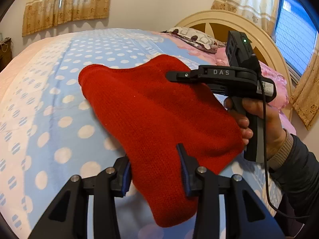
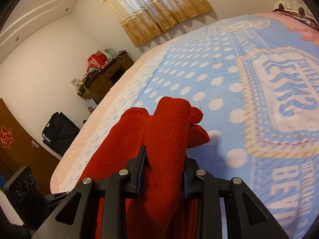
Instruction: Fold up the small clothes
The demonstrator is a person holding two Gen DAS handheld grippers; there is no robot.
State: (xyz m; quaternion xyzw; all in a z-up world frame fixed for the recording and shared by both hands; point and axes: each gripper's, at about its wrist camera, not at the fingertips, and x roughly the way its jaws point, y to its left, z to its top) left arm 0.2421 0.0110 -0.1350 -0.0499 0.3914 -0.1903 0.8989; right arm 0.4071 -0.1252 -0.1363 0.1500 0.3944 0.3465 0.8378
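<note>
A red knitted garment (image 1: 149, 109) hangs bunched above the bed, lifted off the blanket. In the left wrist view my left gripper (image 1: 153, 155) is shut on its near edge, with the blue pads pressing the knit on both sides. A hand (image 1: 265, 119) holds my right gripper (image 1: 175, 75) at the right, its jaws closed on the garment's far right edge. In the right wrist view the right gripper (image 2: 164, 153) clamps a thick fold of the red garment (image 2: 171, 119), and loose ends droop onto the blanket beyond the fingertips.
A blue blanket with white dots (image 1: 59, 99) covers the bed. A cream headboard (image 1: 229, 22) and a patterned pillow (image 1: 195, 37) lie at the far right. A cluttered dresser (image 2: 105, 75), a black bag (image 2: 59, 131) and a brown door (image 2: 12, 149) stand beyond the bed's left side.
</note>
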